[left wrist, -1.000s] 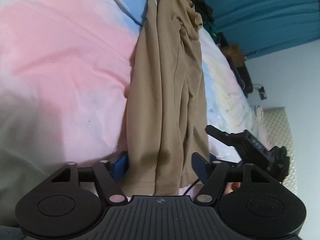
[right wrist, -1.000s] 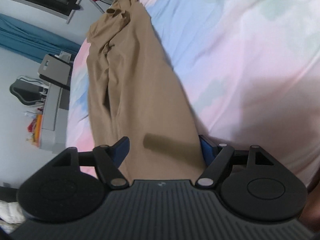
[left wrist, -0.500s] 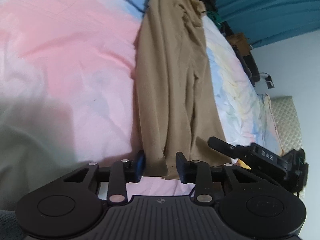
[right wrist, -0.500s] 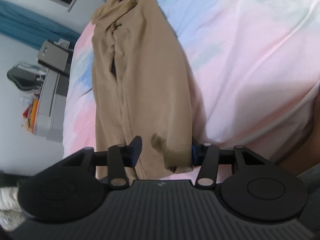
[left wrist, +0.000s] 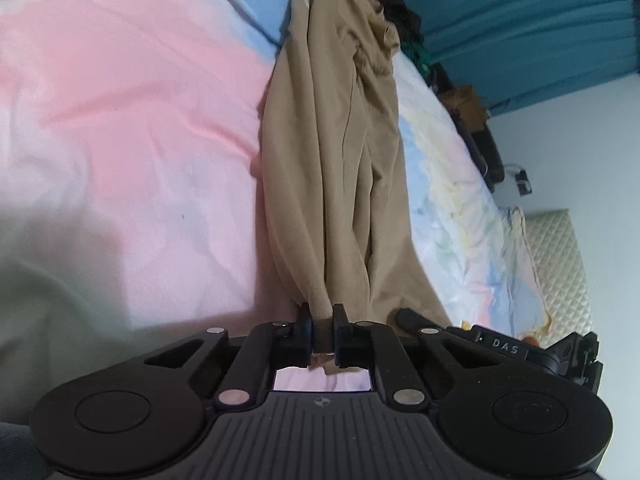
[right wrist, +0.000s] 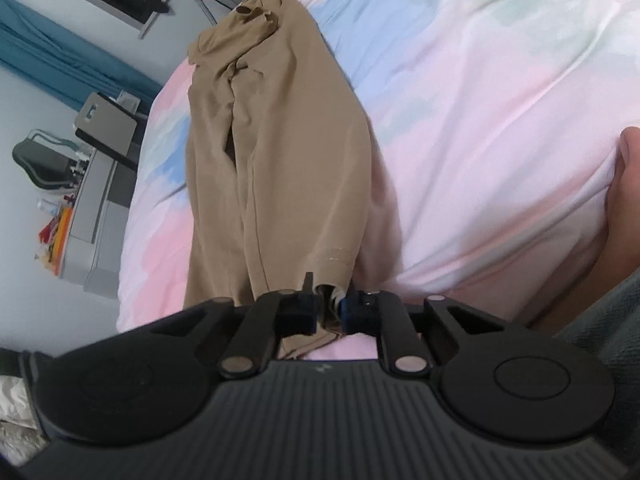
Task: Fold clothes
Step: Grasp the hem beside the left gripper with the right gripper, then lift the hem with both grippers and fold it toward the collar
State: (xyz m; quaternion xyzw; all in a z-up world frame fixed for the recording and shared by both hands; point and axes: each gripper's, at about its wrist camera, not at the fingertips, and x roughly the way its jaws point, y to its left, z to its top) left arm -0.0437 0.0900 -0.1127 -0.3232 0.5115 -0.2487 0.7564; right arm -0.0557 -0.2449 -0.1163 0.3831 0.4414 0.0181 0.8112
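Observation:
A tan garment [left wrist: 340, 160] lies folded lengthwise in a long strip on the pastel bedsheet [left wrist: 120, 120], running away from me. My left gripper [left wrist: 323, 322] is shut on its near hem, which bunches between the jaws. In the right wrist view the same tan garment [right wrist: 288, 152] stretches away, and my right gripper [right wrist: 330, 308] is shut on the other near hem corner. The right gripper's body [left wrist: 500, 346] shows at the lower right of the left wrist view.
A teal curtain [left wrist: 520, 20] hangs behind the bed, with dark clothes [left wrist: 404, 12] piled at the far end. A grey printer [right wrist: 96, 216] and a chair [right wrist: 40, 160] stand left of the bed. A quilted headboard [left wrist: 560, 264] is at right.
Both grippers went from open around the hem to shut on it, gathering the cloth between the jaws. The near hem has lifted slightly off the sheet.

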